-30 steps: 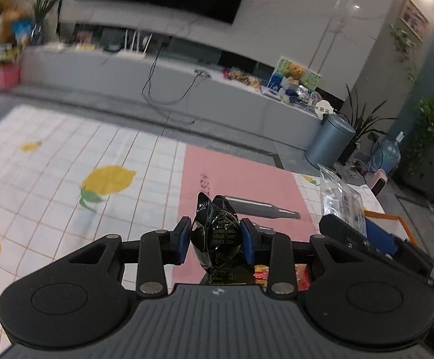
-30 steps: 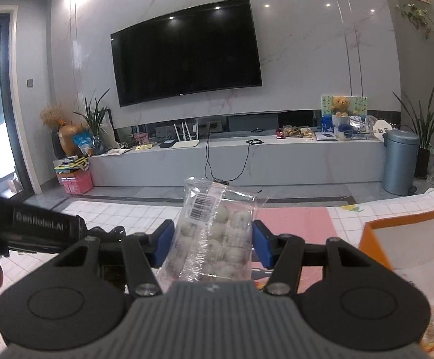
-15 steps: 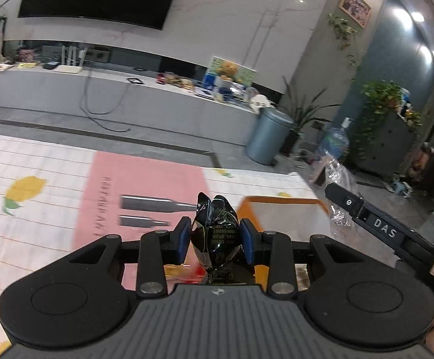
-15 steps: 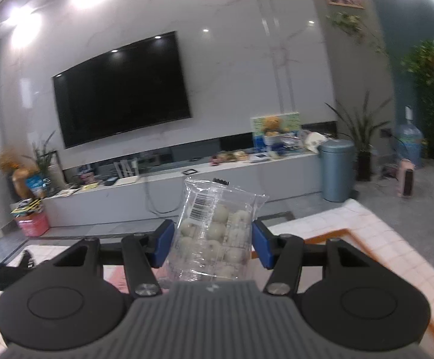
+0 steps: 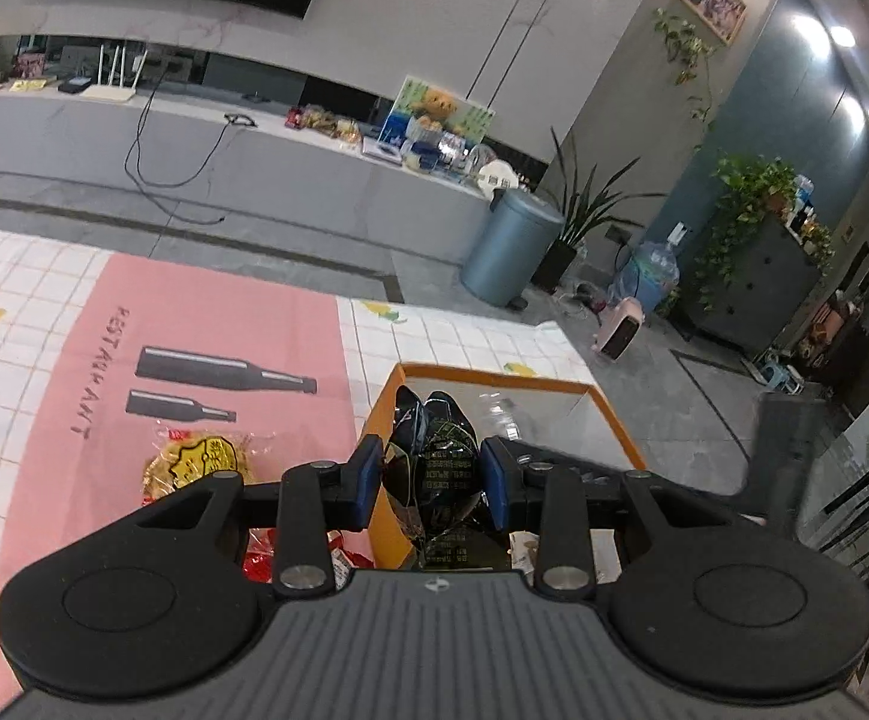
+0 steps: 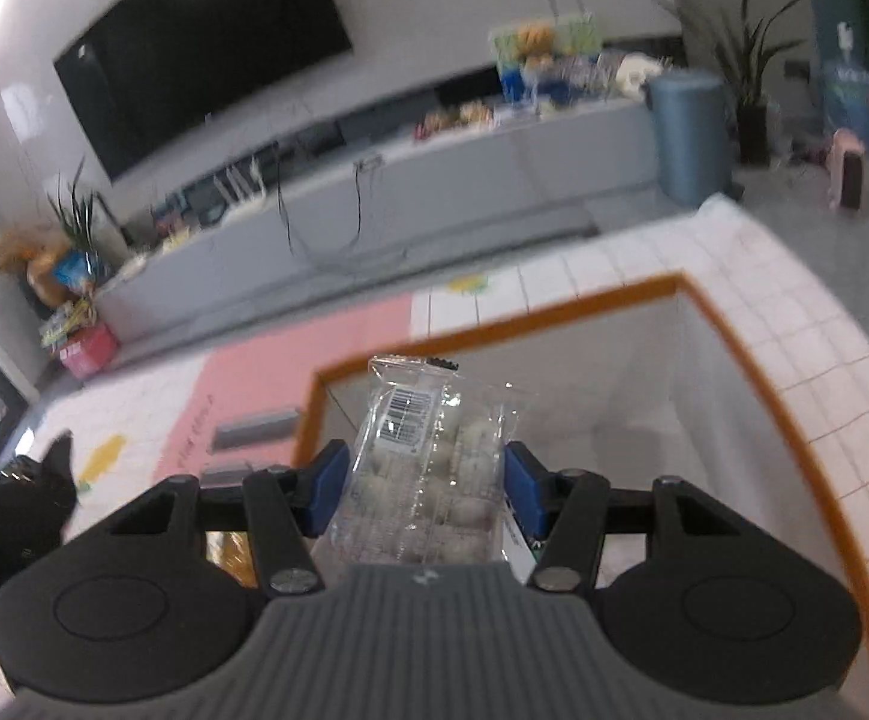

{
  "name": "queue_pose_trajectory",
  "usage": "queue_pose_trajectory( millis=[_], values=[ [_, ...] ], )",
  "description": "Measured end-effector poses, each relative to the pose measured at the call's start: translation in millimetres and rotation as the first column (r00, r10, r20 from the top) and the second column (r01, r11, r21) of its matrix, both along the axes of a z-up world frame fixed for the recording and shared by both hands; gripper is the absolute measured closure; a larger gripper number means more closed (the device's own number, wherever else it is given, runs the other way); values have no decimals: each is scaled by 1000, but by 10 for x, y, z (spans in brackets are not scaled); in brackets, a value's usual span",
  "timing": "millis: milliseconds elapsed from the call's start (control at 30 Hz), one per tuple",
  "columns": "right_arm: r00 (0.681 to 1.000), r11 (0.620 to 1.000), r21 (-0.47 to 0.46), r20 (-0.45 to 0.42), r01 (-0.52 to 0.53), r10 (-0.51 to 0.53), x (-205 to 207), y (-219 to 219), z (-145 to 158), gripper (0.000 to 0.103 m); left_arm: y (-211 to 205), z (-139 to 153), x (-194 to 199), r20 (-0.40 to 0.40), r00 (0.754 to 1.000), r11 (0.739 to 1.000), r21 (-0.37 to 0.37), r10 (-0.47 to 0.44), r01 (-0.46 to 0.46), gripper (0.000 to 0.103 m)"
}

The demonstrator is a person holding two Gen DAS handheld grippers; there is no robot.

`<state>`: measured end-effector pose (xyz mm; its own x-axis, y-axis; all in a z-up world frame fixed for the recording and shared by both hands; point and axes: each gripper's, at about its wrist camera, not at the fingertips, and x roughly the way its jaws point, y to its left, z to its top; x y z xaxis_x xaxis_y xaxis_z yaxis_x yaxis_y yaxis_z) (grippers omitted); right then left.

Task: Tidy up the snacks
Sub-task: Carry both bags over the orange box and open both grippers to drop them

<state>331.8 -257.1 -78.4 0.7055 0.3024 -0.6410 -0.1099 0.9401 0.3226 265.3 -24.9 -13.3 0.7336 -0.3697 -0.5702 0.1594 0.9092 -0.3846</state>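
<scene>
Right wrist view: right gripper (image 6: 421, 489) pinches a clear packet of pale round sweets (image 6: 425, 474), long axis upright, over the near-left part of the orange-rimmed box (image 6: 746, 354).
Left wrist view: left gripper (image 5: 434, 480) pinches a dark foil packet (image 5: 437, 468), upright, just over the box's left wall (image 5: 381, 414).
Box from fingers: ahead and below both.
Nearer hand: right, by my judgement.
Left on cloth: yellow snack packet (image 5: 200, 462).

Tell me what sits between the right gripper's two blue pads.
In the right wrist view, the right gripper pinches a clear snack bag of pale round pieces.
</scene>
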Motion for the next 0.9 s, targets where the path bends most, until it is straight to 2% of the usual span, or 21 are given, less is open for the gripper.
queue_pose_trajectory(
  millis=[67, 233, 333, 400, 433, 467, 500, 600, 900],
  values=[
    [998, 999, -40, -54, -25, 23, 130, 23, -103, 47, -34, -34, 34, 0, 1000, 1000, 14, -7, 7, 64],
    [996, 997, -43, -73, -64, 60, 272, 74, -192, 47, -74, -85, 90, -16, 1000, 1000, -24, 14, -14, 64],
    [994, 994, -82, -81, -77, 70, 298, 138, -225, 45, -116, -111, 95, -21, 1000, 999, -32, 7, -7, 64],
    [992, 993, -76, -90, -93, 86, 306, 148, -235, 39, -143, -119, 98, -27, 1000, 999, -33, -6, 5, 64],
    [991, 994, -58, -98, -92, 86, 314, 130, -244, 27, -159, -127, 100, -34, 999, 999, -33, -8, 7, 64],
    [992, 996, -34, -99, -83, 79, 323, 103, -245, 21, -170, -135, 93, -42, 999, 999, -31, -10, 9, 64],
    [993, 997, -5, -93, -71, 70, 335, 59, -220, 16, -177, -147, 79, -53, 999, 1000, -30, -9, 7, 64],
    [996, 998, 58, -74, -35, 39, 277, -45, -146, 16, -167, -143, 24, -60, 998, 1000, -31, 3, -5, 64],
    [992, 991, 74, 50, 108, -112, -201, -484, 250, 15, -340, 76, -86, -22, 999, 1000, 7, 25, -25, 64]
  ],
)
